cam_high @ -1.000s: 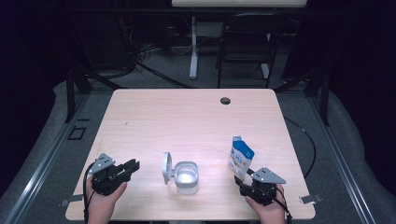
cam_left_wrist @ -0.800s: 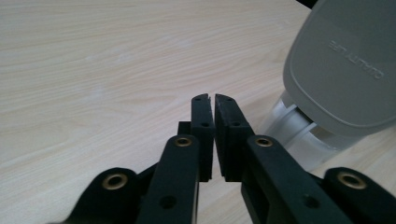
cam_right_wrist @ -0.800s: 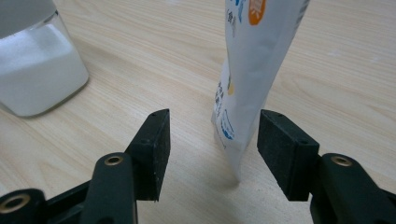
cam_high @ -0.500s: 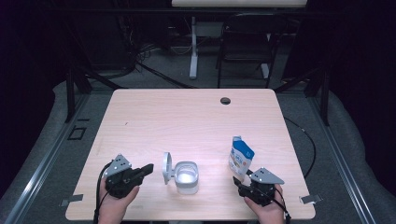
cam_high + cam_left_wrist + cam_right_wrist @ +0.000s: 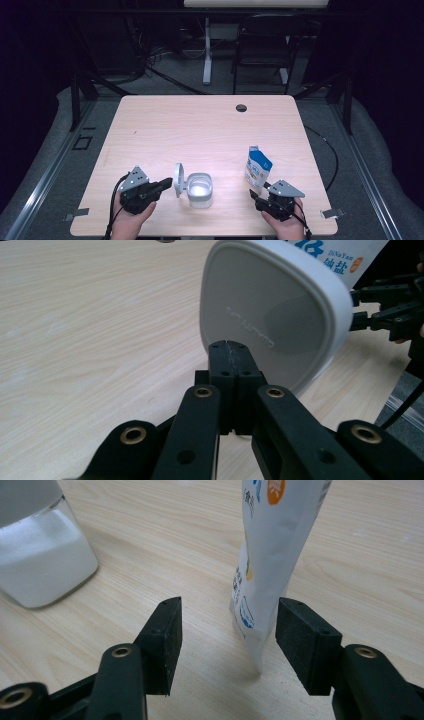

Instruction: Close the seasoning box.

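A clear container (image 5: 200, 190) with white powder in it stands near the table's front edge, its white hinged lid (image 5: 178, 180) flipped up on its left side. My left gripper (image 5: 167, 184) is shut with nothing in it, its tips right at the lid's outer face (image 5: 270, 315); whether they touch I cannot tell. A blue and white salt bag (image 5: 257, 170) stands upright to the right. My right gripper (image 5: 227, 627) is open, and the bag's lower edge (image 5: 270, 555) stands between its jaws, closer to the right pad. The container (image 5: 40, 555) is at that view's left.
The wooden table (image 5: 200, 130) has a round cable hole (image 5: 241, 107) near its far edge. A chair and a desk leg stand on the floor beyond the table. The right gripper (image 5: 395, 315) appears behind the lid in the left gripper view.
My left gripper has moved right along the front edge, up to the raised lid. The right gripper and the salt bag have stayed where they were.
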`<state>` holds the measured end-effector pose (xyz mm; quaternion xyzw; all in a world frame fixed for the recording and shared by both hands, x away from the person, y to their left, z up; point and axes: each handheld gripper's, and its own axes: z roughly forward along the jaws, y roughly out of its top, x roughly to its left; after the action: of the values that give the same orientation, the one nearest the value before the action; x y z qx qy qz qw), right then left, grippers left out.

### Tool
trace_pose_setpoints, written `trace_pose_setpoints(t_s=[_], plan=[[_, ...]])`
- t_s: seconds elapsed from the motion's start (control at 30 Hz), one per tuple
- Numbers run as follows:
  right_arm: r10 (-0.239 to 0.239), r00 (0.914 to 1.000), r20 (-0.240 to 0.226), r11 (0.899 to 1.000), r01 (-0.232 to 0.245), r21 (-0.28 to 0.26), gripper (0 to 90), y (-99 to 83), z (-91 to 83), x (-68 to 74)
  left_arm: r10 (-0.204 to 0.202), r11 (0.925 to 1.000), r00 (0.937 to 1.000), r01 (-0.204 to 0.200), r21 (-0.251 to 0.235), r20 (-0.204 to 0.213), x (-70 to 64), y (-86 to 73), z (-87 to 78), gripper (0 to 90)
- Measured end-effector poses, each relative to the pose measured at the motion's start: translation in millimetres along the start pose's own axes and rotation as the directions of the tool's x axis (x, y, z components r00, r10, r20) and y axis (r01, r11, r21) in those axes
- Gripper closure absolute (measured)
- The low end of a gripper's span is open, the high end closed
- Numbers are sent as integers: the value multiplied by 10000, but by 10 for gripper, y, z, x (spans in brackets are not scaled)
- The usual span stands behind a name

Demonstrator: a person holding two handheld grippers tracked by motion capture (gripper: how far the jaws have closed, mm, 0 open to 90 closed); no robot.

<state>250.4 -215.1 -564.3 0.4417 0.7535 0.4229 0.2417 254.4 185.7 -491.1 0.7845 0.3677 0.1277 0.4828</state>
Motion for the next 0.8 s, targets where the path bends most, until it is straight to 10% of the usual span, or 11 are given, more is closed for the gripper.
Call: trace_pose_setpoints(t_s=[0.8], plan=[[305,9994,-157,9995,-306,-40,441,-5,10,-16,460,9989,9974,-459,-29,563,-203,80,85,900]])
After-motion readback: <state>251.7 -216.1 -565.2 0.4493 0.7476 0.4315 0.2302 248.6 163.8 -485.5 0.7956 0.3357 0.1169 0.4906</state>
